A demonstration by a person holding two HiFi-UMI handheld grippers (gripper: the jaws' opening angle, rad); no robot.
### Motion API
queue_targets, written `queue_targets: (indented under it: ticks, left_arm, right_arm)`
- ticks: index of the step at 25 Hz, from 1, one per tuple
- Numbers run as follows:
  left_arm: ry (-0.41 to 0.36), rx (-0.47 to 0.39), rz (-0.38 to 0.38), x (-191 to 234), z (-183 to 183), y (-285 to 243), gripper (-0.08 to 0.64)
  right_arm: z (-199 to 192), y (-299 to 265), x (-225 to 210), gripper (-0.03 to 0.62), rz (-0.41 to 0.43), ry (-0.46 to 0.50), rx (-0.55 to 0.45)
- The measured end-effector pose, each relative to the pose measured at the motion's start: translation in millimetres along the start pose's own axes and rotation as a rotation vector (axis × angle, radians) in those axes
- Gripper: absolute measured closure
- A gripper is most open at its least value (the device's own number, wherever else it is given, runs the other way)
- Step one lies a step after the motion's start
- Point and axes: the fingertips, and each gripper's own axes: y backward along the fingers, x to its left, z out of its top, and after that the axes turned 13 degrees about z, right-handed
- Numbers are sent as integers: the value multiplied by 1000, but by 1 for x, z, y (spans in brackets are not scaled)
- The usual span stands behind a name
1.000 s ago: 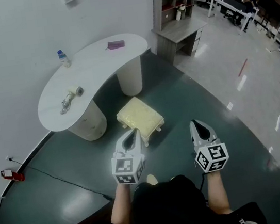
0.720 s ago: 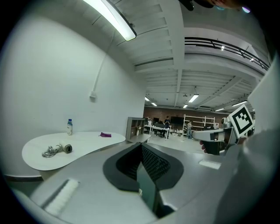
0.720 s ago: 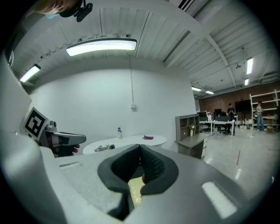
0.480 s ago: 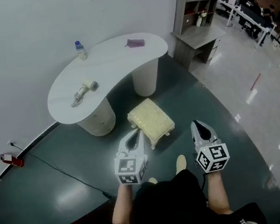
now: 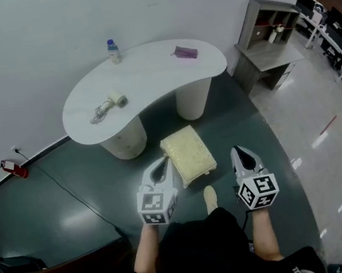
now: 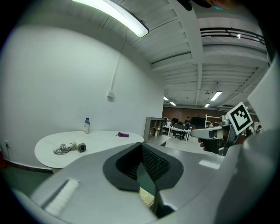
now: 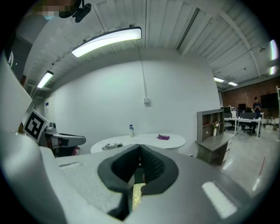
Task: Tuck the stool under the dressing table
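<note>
A cream cushioned stool (image 5: pixel 188 155) stands on the dark green floor just in front of the white kidney-shaped dressing table (image 5: pixel 144 86), between its two round pedestals. My left gripper (image 5: pixel 163 167) is shut with nothing in it, its tip beside the stool's near left corner. My right gripper (image 5: pixel 241 155) is also shut and empty, a little to the right of the stool. In both gripper views the stool shows only as a yellow sliver (image 6: pixel 146 199) (image 7: pixel 136 194) below the closed jaws.
On the table lie a hair dryer with its cord (image 5: pixel 109 104), a water bottle (image 5: pixel 112 51) and a purple item (image 5: pixel 185 52). A grey shelf desk (image 5: pixel 268 42) stands at the right. A cable and a red plug strip (image 5: pixel 11 168) lie by the left wall. My shoe (image 5: pixel 210 197) shows between the grippers.
The view has shifted: table and stool now sit further right and nearer under my grippers. Both grippers stay shut, and my shoe has stepped forward between them.
</note>
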Motion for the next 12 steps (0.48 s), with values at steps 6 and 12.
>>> queue_targets:
  ticks: [6, 12]
  left_arm:
    - [37, 21, 123, -10, 12, -49, 551]
    - [88, 44, 235, -21, 10, -87, 551]
  right_arm:
    - [14, -45, -59, 589, 122, -3, 39]
    - [15, -85, -102, 589, 255, -7, 81]
